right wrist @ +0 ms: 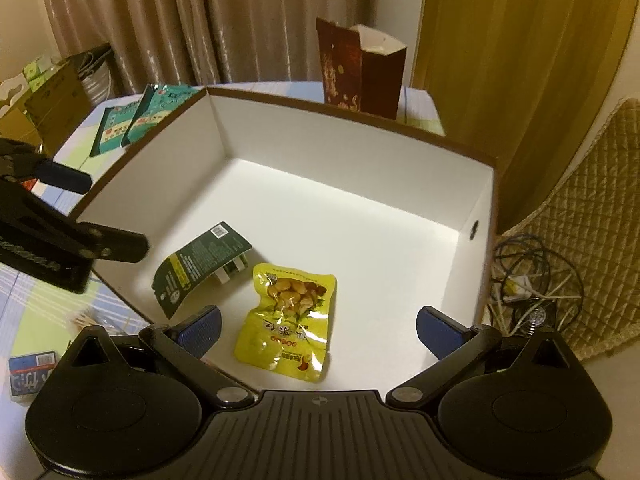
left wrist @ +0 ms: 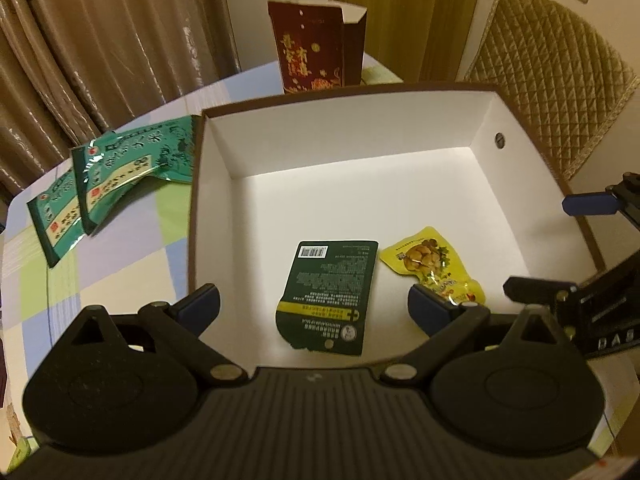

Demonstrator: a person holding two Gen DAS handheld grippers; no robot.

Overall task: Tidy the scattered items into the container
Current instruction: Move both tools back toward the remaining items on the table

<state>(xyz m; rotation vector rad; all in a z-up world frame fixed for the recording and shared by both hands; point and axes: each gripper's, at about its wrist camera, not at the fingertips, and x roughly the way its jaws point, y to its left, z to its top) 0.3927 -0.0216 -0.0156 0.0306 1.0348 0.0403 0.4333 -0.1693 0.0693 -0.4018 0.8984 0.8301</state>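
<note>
A worktop (left wrist: 120, 240) with a soft checked cloth holds a big open box (left wrist: 492, 128), brown outside and white inside. Behind the box stands a tall dark red carton (left wrist: 316, 52) with its top open. To the left of the box, out on the cloth, lie two green packets (left wrist: 108, 176), one partly on top of the other and touching the box's outer wall.

Down on the box floor lie two small things side by side. One is a dark green card pack (left wrist: 328, 292), lying with its barcode side up. The other is a yellow snack pouch (right wrist: 288, 316), just to the right of it.

The left tool (left wrist: 314, 310) hangs above the green pack with its two blue pads spread wide and nothing between them. The right tool (right wrist: 318, 330) hangs above the yellow pouch, also spread wide and empty. Neither tool touches its packet.
</note>
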